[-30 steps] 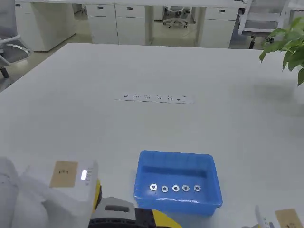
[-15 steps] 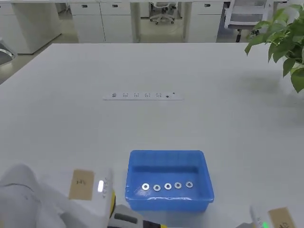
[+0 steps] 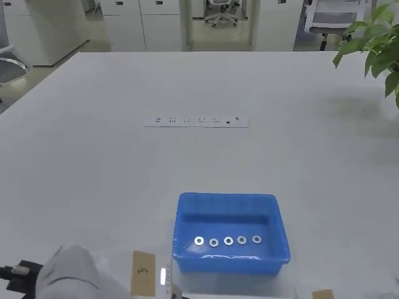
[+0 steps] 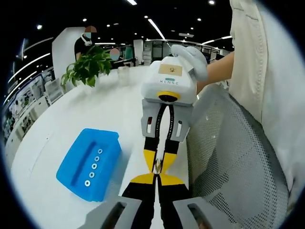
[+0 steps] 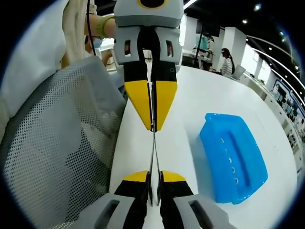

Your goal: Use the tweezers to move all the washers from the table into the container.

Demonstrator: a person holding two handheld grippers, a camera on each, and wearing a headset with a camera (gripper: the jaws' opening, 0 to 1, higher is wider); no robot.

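The blue container (image 3: 227, 199) stands near the table's front edge with several washers (image 3: 228, 240) in a row inside it. It also lies to the side in both gripper views, as the container (image 4: 76, 174) with washers (image 4: 94, 167) and the container (image 5: 248, 157). My two grippers face each other tip to tip over the table edge, beside the container. A thin metal pair of tweezers (image 5: 152, 152) runs between them. My right gripper (image 5: 152, 175) is shut on one end and my left gripper (image 5: 152, 128) on the other. The same meeting shows as left gripper (image 4: 158, 176) and right gripper (image 4: 159, 168).
A socket strip (image 3: 196, 121) is set into the middle of the white table (image 3: 93, 156). A plant (image 3: 377, 37) stands at the far right. A mesh chair back (image 4: 238, 157) and the person's pale clothing lie close behind the grippers. A gloved hand (image 3: 68, 277) shows at the bottom left.
Both grippers have dropped toward the bottom edge of the head view. The head camera has shifted a little. The container and its washers have stayed put.
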